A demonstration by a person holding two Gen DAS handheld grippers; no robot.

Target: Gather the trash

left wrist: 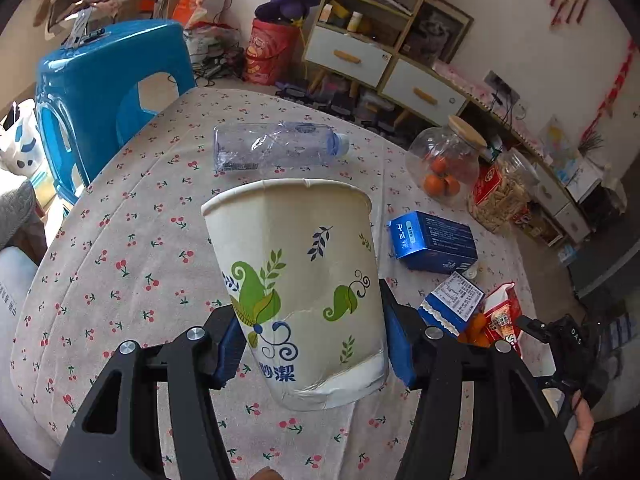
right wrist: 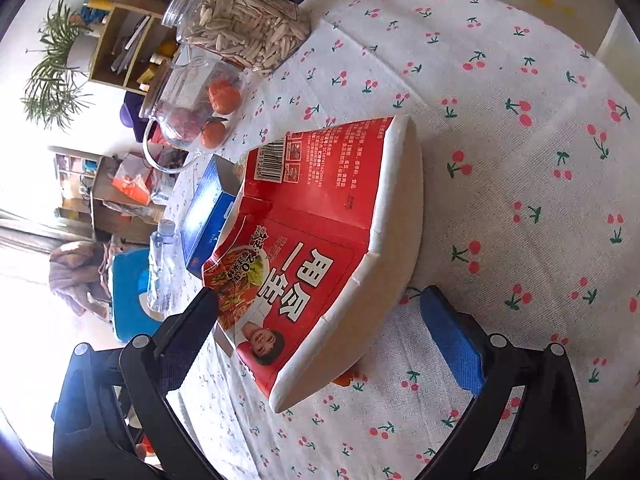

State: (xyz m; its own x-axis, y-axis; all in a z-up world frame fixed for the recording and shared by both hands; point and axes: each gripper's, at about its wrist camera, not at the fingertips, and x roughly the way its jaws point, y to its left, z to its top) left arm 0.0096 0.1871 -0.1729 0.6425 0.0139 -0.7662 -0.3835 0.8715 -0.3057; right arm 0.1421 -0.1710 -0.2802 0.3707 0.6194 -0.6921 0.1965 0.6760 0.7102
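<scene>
The left gripper (left wrist: 312,344), angled downward, clamps a white paper cup with green leaf print (left wrist: 304,280) above the cherry-print tablecloth (left wrist: 120,240). The right gripper (right wrist: 320,320), jaws apart, straddles a flattened red noodle carton (right wrist: 312,240) lying on the cloth.

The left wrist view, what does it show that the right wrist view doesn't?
Only the left wrist view shows the white paper cup with green leaf print, clamped by the left gripper.

Only the right wrist view shows the right gripper, its jaws open around the red instant noodle bowl.

Both show the clear crushed plastic bottle, blue cardboard box and cherry-print tablecloth.
</scene>
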